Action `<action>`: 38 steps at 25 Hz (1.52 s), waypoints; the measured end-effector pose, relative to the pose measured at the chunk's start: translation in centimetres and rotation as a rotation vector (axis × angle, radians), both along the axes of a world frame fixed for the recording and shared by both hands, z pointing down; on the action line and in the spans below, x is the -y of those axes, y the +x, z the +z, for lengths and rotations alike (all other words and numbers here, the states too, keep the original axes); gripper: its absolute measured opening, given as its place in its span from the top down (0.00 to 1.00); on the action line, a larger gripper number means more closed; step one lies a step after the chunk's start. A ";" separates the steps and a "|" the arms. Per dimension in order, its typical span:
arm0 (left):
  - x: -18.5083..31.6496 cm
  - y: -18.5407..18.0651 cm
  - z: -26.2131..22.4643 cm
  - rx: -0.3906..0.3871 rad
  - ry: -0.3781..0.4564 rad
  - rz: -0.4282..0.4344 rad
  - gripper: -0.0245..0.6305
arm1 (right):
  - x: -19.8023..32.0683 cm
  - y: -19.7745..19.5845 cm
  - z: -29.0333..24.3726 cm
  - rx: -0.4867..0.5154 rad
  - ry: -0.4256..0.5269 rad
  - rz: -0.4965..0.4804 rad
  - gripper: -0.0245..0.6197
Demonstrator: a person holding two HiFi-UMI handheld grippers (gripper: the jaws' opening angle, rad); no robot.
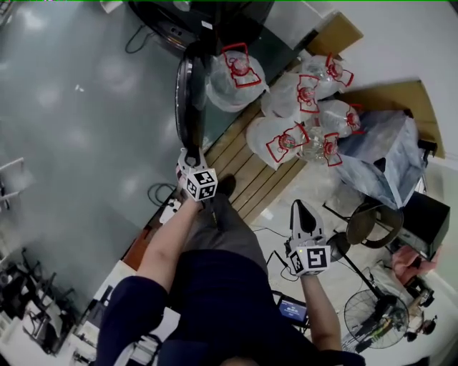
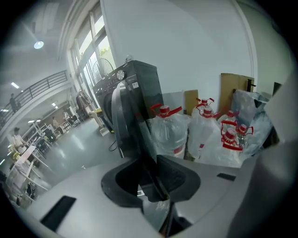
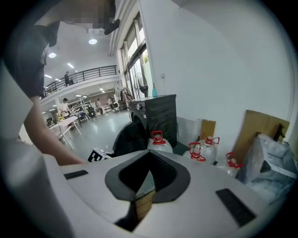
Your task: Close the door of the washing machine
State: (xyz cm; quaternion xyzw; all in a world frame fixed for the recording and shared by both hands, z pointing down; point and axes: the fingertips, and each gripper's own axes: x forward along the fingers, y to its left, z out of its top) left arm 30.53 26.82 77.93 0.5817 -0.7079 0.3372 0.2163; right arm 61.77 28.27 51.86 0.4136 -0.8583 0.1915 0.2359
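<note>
The door (image 1: 189, 100) stands swung well out from the dark washing machine (image 1: 215, 18), seen edge-on from your head. Its far end meets the machine's front and its free end points back toward you.

Your left gripper (image 1: 189, 154) is at that free end. In its own view the rim of the door (image 2: 122, 121) runs down between the 2 jaws of the left gripper (image 2: 156, 186), 1 jaw on each face. They look clenched on the rim rather than loose around it.

To do this step well:
- Keep that pinch light.
- Carry the rim round in 1 smooth arc about the hinge, letting your wrist turn with the door so the jaws stay square to it.
- Don't drag the rim straight at the machine, which would likely twist it out of the pads.
- I'd judge the latch needs a firm last push, so finish with a steady press instead of a slam.

Your right gripper (image 1: 299, 209) hangs well apart over the floor. Its jaws stand slightly parted, with only floor showing between them in the right gripper view (image 3: 144, 188). Leave it there.

The water jugs (image 1: 286, 139) on the wooden boards (image 1: 240, 168) sit just beside the door's far face. Watch that it does not brush them.
</note>
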 end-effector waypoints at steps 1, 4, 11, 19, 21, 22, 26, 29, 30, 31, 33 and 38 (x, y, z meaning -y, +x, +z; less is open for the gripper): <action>-0.2 -0.7 0.1 0.008 -0.001 -0.002 0.79 | 0.2 -0.1 0.0 0.006 0.005 -0.013 0.93; -0.8 -2.9 0.3 0.017 -0.003 -0.013 0.79 | 0.9 -0.6 -0.3 0.026 0.014 -0.062 0.93; -2.0 -8.6 0.7 0.017 -0.015 -0.044 0.80 | 1.5 -2.9 -0.3 0.038 0.013 -0.177 0.93; -2.6 -14.1 0.8 0.011 -0.027 -0.030 0.80 | 0.6 -6.8 0.6 0.051 -0.028 -0.290 0.93; -2.5 -15.5 0.8 0.018 -0.032 -0.026 0.80 | 0.4 -8.4 0.7 0.058 -0.035 -0.329 0.93; -2.4 -16.1 1.0 0.018 -0.035 -0.028 0.79 | 0.3 -9.1 0.7 0.058 -0.033 -0.346 0.93; -2.4 -18.4 1.1 0.001 -0.044 -0.013 0.79 | 0.1 -11.6 0.5 0.051 -0.033 -0.382 0.93; -2.3 -20.5 1.0 -0.006 -0.044 0.025 0.79 | 0.0 -14.1 0.7 0.040 -0.044 -0.395 0.93; -2.2 -21.1 1.0 -0.007 -0.044 0.045 0.79 | -0.1 -15.0 0.9 0.034 -0.048 -0.399 0.93; -2.0 -21.6 1.2 -0.011 -0.045 0.066 0.79 | -0.2 -15.9 1.2 0.028 -0.051 -0.407 0.93; -1.6 -22.4 1.7 -0.024 -0.043 0.100 0.79 | -0.2 -17.8 1.5 0.015 -0.057 -0.427 0.93; 0.0 -26.0 1.7 -0.047 -0.036 0.128 0.79 | 1.3 -23.3 1.0 0.004 -0.057 -0.447 0.93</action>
